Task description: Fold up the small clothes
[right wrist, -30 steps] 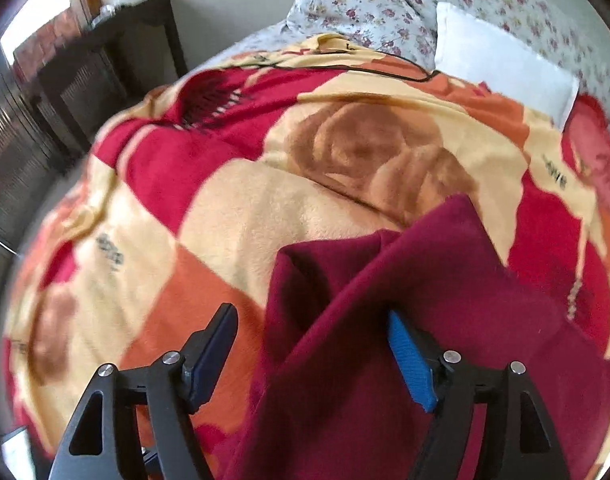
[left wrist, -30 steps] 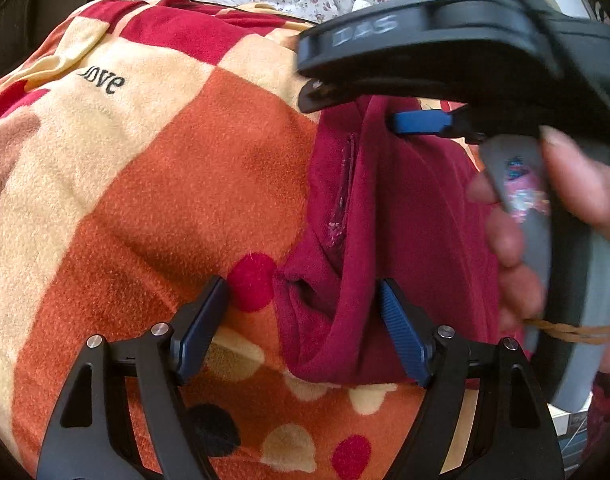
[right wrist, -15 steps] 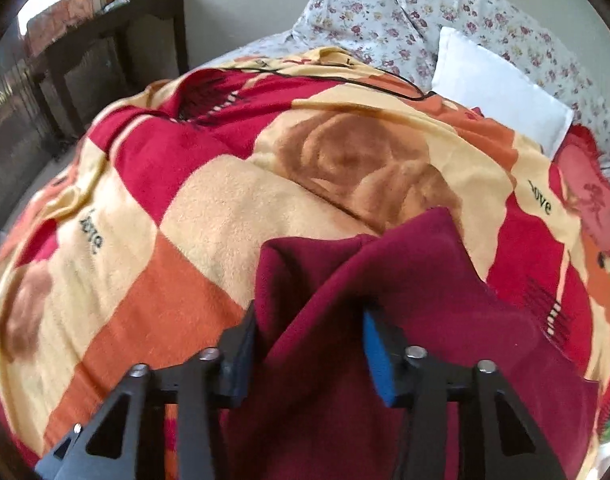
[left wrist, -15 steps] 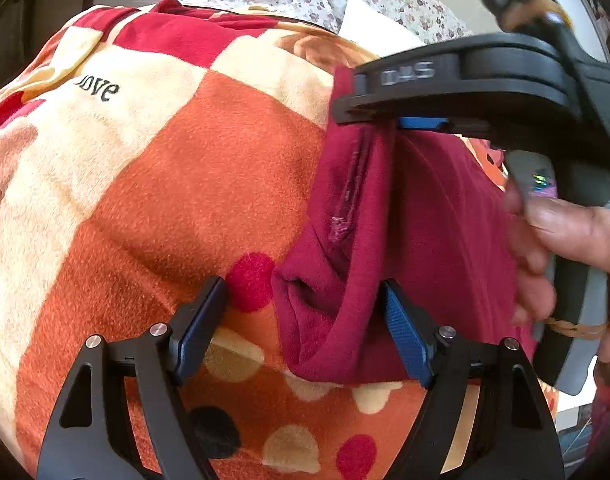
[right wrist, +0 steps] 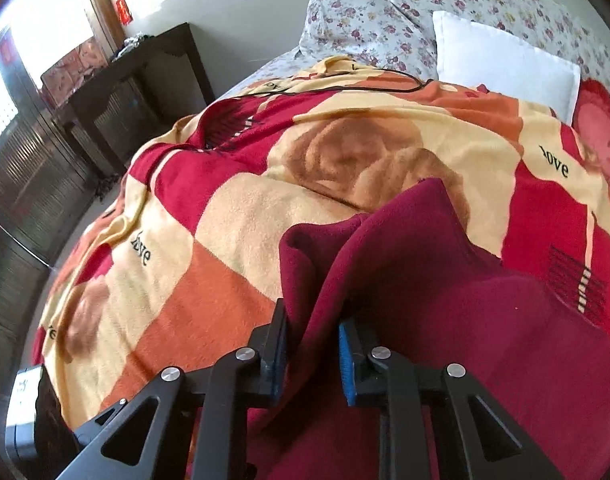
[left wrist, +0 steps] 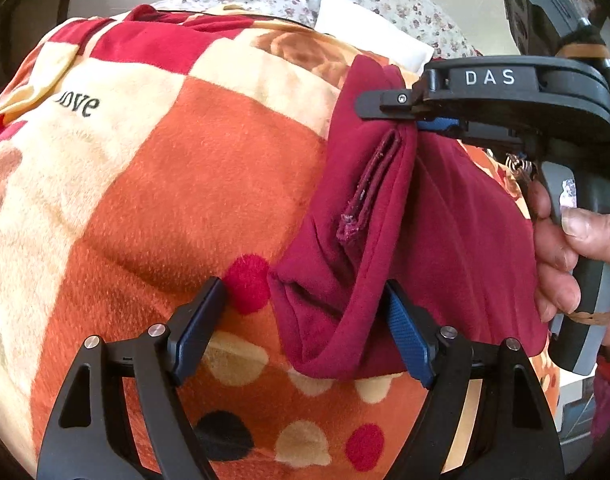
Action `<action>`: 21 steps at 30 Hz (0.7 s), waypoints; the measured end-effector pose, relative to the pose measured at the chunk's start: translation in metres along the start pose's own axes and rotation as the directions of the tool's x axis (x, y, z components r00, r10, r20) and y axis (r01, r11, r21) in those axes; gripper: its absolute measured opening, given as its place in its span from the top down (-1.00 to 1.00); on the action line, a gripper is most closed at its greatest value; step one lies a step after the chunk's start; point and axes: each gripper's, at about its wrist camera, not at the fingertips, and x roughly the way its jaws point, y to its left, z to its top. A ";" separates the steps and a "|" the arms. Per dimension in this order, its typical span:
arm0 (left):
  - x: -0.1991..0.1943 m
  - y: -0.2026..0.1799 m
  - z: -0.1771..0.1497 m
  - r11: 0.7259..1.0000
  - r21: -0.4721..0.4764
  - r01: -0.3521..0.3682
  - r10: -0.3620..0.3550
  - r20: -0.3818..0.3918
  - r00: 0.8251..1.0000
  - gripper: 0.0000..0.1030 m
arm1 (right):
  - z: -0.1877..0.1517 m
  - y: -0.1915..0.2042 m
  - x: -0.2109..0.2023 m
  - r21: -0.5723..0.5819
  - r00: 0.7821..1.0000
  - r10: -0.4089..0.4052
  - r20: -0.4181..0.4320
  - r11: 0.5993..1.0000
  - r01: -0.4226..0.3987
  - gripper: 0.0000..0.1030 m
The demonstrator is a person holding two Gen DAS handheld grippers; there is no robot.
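A maroon garment (left wrist: 445, 220) lies bunched on the checked orange, red and cream blanket (left wrist: 185, 180). In the left wrist view my right gripper (left wrist: 417, 120), held by a hand (left wrist: 565, 248), pinches the garment's upper fold and holds it raised off the blanket. Its jaws are closing, and in the right wrist view my right gripper (right wrist: 313, 328) has a ridge of the maroon garment (right wrist: 445, 280) squeezed between its pads. My left gripper (left wrist: 301, 300) stands open low over the garment's near corner. Its right pad touches the cloth and its left pad is well apart from it.
A white pillow (right wrist: 505, 68) and floral bedding (right wrist: 365, 20) lie at the bed's far end. A thin black cable (right wrist: 345, 88) runs across the blanket (right wrist: 245, 220). Dark wooden furniture (right wrist: 125, 92) stands beside the bed on the left.
My right gripper's jaws have closed from wide apart onto the garment's fold and drawn it up. My left gripper has stayed open in place.
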 end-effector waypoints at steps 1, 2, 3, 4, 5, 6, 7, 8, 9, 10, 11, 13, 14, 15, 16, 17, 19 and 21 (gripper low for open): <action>0.001 0.000 0.001 1.000 0.012 -0.006 0.006 -0.002 1.000 -0.55 | 0.000 0.000 0.000 0.004 1.000 0.006 0.000 1.000 -0.006 0.60; 0.003 -0.002 0.002 1.000 0.026 -0.013 0.013 -0.002 1.000 -0.55 | 0.000 -0.001 0.000 0.006 1.000 0.010 -0.001 1.000 -0.010 0.60; 0.004 -0.003 0.003 0.999 0.041 -0.021 0.021 0.001 1.000 -0.55 | 0.000 -0.001 0.000 0.007 1.000 0.013 0.000 1.000 -0.013 0.60; 0.006 -0.004 0.005 0.998 0.054 -0.026 0.026 0.005 1.000 -0.55 | 0.000 -0.001 0.000 0.007 1.000 0.015 0.000 1.000 -0.015 0.60; 0.008 -0.005 0.007 0.998 0.061 -0.027 0.027 0.007 1.000 -0.55 | -0.001 -0.002 0.000 0.007 1.000 0.017 0.001 1.000 -0.017 0.60; 0.010 -0.005 0.009 0.997 0.067 -0.024 0.024 0.007 1.000 -0.55 | -0.001 -0.002 0.000 0.008 1.000 0.020 0.001 1.000 -0.020 0.60; 0.012 -0.005 0.012 0.998 0.067 -0.019 0.018 0.008 1.000 -0.55 | -0.002 -0.003 -0.001 0.009 1.000 0.022 0.001 1.000 -0.022 0.60; 0.015 -0.003 0.016 0.998 0.064 -0.008 0.007 0.009 1.000 -0.55 | -0.002 -0.004 -0.001 0.010 1.000 0.025 0.002 1.000 -0.025 0.60; 0.018 -0.002 0.019 0.998 0.060 0.002 -0.002 0.010 1.000 -0.56 | -0.002 -0.004 -0.002 0.012 1.000 0.030 0.002 0.999 -0.030 0.60; 0.020 -0.002 0.021 0.998 0.055 0.009 -0.009 0.011 1.000 -0.59 | -0.003 -0.005 -0.003 0.012 0.999 0.034 0.002 0.999 -0.034 0.60; 0.023 -0.001 0.024 0.999 0.049 0.016 -0.016 0.013 1.000 -0.61 | -0.003 -0.005 -0.003 0.012 0.999 0.036 0.003 0.999 -0.036 0.61; 0.028 -0.001 0.028 0.999 0.034 0.028 -0.029 0.023 0.999 -0.64 | -0.005 -0.006 -0.005 0.013 0.999 0.043 0.006 0.999 -0.043 0.61; 0.029 -0.001 0.029 0.999 0.030 0.029 -0.030 0.026 0.999 -0.64 | -0.005 -0.007 -0.005 0.015 0.999 0.047 0.009 0.999 -0.047 0.61; 0.031 -0.002 0.030 0.999 0.027 0.025 -0.025 0.026 0.999 -0.64 | -0.006 -0.008 -0.005 0.018 0.999 0.050 0.011 0.999 -0.051 0.61; 0.032 -0.004 0.031 0.999 0.030 0.018 -0.019 0.023 1.000 -0.64 | -0.007 -0.008 -0.006 0.021 0.999 0.053 0.013 0.998 -0.053 0.61; 0.033 -0.006 0.032 0.999 0.036 0.012 -0.012 0.017 1.000 -0.64 | -0.007 -0.009 -0.006 0.024 0.998 0.057 0.015 0.998 -0.057 0.61; 0.034 -0.008 0.032 0.999 0.038 0.027 -0.028 0.010 1.000 -0.28 | -0.008 -0.010 -0.006 0.032 0.997 0.069 0.023 0.997 -0.070 0.64; 0.036 -0.007 0.034 0.997 0.011 0.082 -0.082 -0.013 0.997 0.09 | -0.009 -0.010 -0.008 0.039 0.996 0.083 0.025 0.996 -0.084 0.68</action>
